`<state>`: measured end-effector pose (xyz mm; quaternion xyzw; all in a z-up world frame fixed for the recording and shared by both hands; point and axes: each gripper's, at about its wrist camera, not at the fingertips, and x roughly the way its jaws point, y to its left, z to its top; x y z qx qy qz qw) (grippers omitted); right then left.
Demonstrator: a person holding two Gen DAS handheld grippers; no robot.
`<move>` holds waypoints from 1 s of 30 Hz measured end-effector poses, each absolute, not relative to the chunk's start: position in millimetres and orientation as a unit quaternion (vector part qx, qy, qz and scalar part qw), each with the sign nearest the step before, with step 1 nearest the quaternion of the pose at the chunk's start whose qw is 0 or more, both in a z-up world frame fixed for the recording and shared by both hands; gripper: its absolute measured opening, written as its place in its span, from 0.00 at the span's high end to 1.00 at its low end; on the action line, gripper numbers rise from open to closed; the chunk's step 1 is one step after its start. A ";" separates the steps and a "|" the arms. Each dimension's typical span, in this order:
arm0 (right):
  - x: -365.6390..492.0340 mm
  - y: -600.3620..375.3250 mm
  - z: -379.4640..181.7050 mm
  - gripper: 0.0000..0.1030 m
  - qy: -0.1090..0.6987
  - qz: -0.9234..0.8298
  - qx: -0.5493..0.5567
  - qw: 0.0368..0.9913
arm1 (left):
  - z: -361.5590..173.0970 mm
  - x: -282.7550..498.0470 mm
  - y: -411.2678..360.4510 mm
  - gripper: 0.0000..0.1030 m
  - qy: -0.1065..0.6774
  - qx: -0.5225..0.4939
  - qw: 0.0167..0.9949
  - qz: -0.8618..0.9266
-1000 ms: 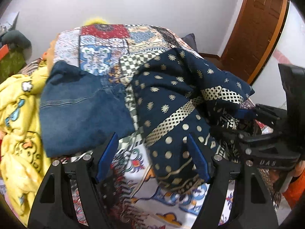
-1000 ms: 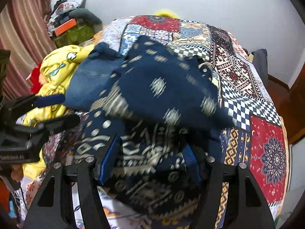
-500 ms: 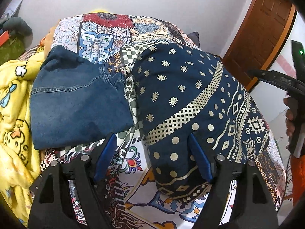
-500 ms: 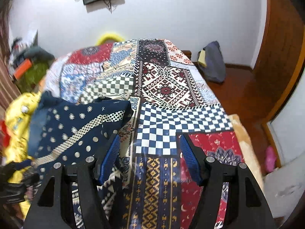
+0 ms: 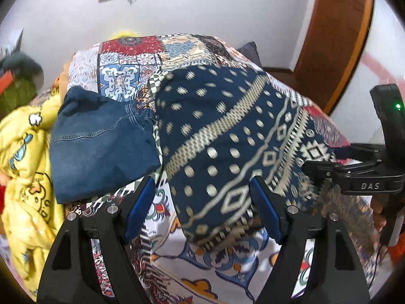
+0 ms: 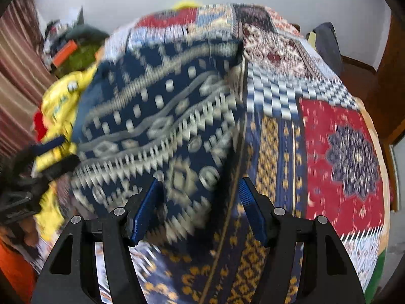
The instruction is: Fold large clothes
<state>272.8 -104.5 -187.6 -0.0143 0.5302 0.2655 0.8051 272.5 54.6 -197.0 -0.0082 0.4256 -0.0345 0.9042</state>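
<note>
A navy garment with cream dots and zigzag bands (image 5: 227, 139) lies spread flat on the patchwork bedspread (image 5: 119, 83). My left gripper (image 5: 202, 210) hangs open above the garment's near corner, its pads clear of the cloth. My right gripper (image 5: 321, 160) comes in from the right, low over the garment's right side. In the blurred right wrist view the garment (image 6: 162, 116) fills the left half, and its right edge runs between the open fingers of my right gripper (image 6: 198, 207). The left gripper (image 6: 54, 155) shows at the far left there.
Folded blue denim (image 5: 101, 147) lies just left of the garment. A yellow cartoon-print blanket (image 5: 22, 177) is heaped at the bed's left edge. Bare bedspread (image 6: 341, 152) stretches to the right. A wooden door (image 5: 336, 38) and a dark bag (image 6: 326, 43) stand beyond the bed.
The garment was bunched up a second ago and now lies flat. My right gripper swung out over the bare bedspread, then came back over the garment's right edge. My left gripper shifted slightly.
</note>
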 end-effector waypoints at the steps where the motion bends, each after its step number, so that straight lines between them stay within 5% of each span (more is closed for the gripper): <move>1: 268.5 -109.5 -189.3 0.40 0.531 0.262 -0.012 0.805 | -198.6 269.6 50.6 0.25 0.426 0.003 0.904 -0.034; 22: 284.1 -130.3 -135.5 0.35 0.454 0.258 -0.028 0.852 | -159.3 279.9 85.2 0.23 0.391 -0.001 0.920 -0.020; 30: 332.3 -114.1 -167.7 0.34 0.488 0.283 0.027 0.825 | -186.3 332.3 106.7 0.21 0.442 -0.091 0.889 -0.072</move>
